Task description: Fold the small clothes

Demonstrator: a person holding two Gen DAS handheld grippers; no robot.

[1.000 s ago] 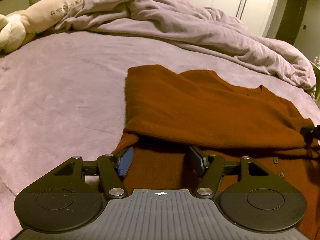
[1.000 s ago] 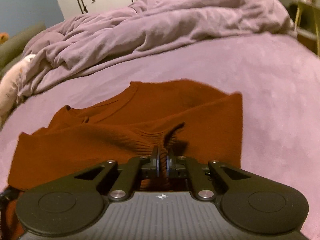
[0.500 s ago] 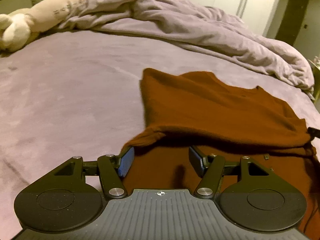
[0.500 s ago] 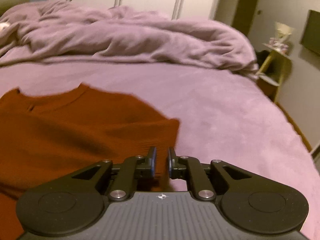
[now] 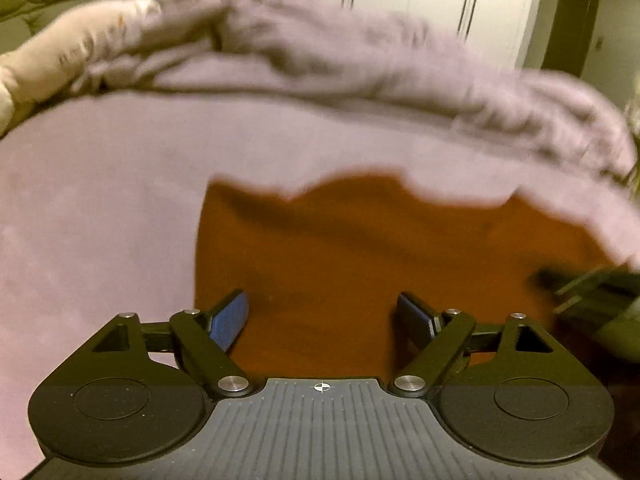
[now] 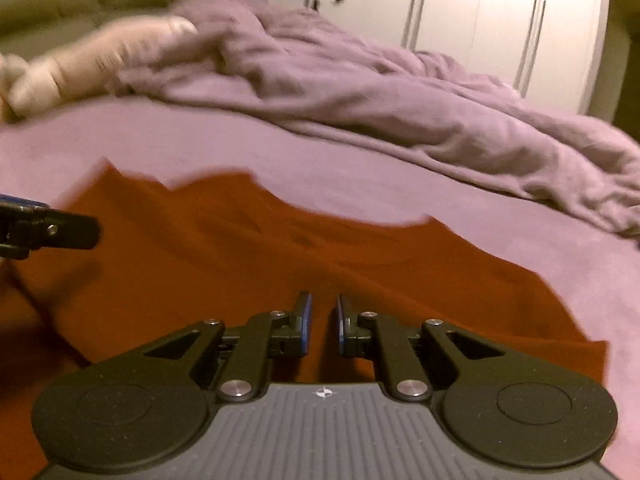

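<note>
Nearest in the left wrist view, the left gripper [image 5: 322, 314] hangs over the rust-brown sweater [image 5: 360, 264], jaws spread wide and opening further, blue pads well apart, only the flat knit showing in the gap and nothing gripped. Over in the right wrist view, the right gripper [image 6: 322, 322] has its jaws drawn in close with just a narrow slit between the pads; sweater cloth lies below that slit, but nothing is pinched in it.

The sweater lies spread on the bed [image 5: 100, 200], folded over on itself, its near part running under both grippers. In the right wrist view its right edge [image 6: 592, 344] stops short of the mauve cover, and the neckline [image 6: 400, 220] shows along the far side. The picture is blurred, so the folds are hard to read. At the left edge of that same view, a black finger of the left gripper pokes in above the sweater's left part.

Beyond the sweater, bare mauve bed cover. Further back, a rumpled lilac duvet [image 6: 400, 100] is heaped across the far side of the bed, with a cream plush toy [image 5: 72, 52] at the far left corner. Behind it all, white wardrobe doors [image 6: 460, 12] with long handles.
</note>
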